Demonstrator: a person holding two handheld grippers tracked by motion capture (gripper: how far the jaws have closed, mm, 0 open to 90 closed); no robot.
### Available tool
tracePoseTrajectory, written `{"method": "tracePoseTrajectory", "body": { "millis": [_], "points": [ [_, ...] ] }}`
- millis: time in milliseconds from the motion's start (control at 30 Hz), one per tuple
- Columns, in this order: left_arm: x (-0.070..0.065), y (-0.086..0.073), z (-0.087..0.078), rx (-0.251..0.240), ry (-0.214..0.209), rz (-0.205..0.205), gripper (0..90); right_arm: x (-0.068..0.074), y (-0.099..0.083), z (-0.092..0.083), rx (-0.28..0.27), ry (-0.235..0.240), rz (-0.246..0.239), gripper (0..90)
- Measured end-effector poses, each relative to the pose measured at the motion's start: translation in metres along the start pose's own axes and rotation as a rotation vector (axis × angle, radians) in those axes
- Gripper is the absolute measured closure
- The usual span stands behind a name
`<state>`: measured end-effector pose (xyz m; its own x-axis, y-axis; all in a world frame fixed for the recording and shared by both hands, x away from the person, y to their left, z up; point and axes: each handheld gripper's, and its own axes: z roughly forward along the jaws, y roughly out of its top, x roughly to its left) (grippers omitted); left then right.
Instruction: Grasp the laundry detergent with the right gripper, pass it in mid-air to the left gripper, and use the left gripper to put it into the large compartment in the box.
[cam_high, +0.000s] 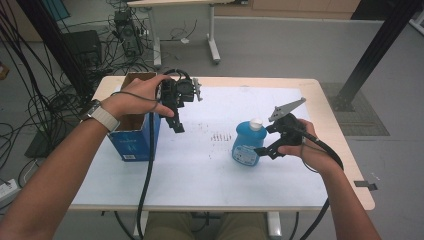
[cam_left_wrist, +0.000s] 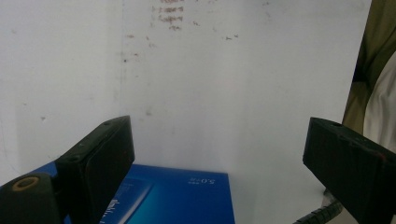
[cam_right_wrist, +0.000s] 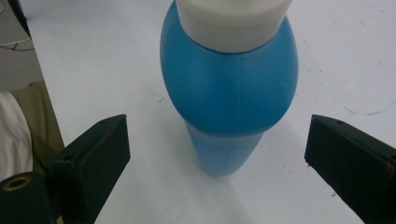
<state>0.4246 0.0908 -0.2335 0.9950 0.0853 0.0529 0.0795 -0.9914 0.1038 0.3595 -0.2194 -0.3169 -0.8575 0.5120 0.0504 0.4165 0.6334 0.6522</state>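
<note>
A rounded blue plastic bottle with a white screw cap (cam_high: 247, 144) is seen standing upright on the white-covered table (cam_high: 210, 165), right of the table's middle, in the high view. The right gripper (cam_high: 263, 151), held in the person's right hand (cam_high: 300, 145), is placed just beside the bottle on its right, with its black jaws directed at the bottle's lower body. In the right gripper view the jaws are shown wide apart, one at each lower corner, and the bottle (cam_right_wrist: 229, 88) is seen between and beyond them, its white cap (cam_right_wrist: 232, 21) at the top edge; no pad is pressed against it, and clear table surface is visible on both sides of the bottle. An open cardboard box with blue printed sides (cam_high: 134, 135) is set near the left edge of the table, well apart from the bottle. The left gripper (cam_high: 177, 127) is held in the person's left hand (cam_high: 142, 95) just beside the box's right side, above the table, with its jaws pointed downward. In the left gripper view its jaws are likewise spread wide with nothing between them; the blue side of the box (cam_left_wrist: 173, 198) is seen below them, and the faintly stained white table cover (cam_left_wrist: 210, 84) lies beyond. A watch with a pale strap (cam_high: 101, 116) is worn on the left wrist.
</note>
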Motion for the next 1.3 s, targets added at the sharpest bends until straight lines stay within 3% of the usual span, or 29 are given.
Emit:
{"method": "tracePoseTrajectory", "body": {
  "millis": [1300],
  "points": [
    [0.0015,-0.0007,0.0011,-0.005,0.000,-0.008,9.3,-0.0001,-0.0003,0.0056,-0.020,-0.001,0.000,6.2]
  ]
}}
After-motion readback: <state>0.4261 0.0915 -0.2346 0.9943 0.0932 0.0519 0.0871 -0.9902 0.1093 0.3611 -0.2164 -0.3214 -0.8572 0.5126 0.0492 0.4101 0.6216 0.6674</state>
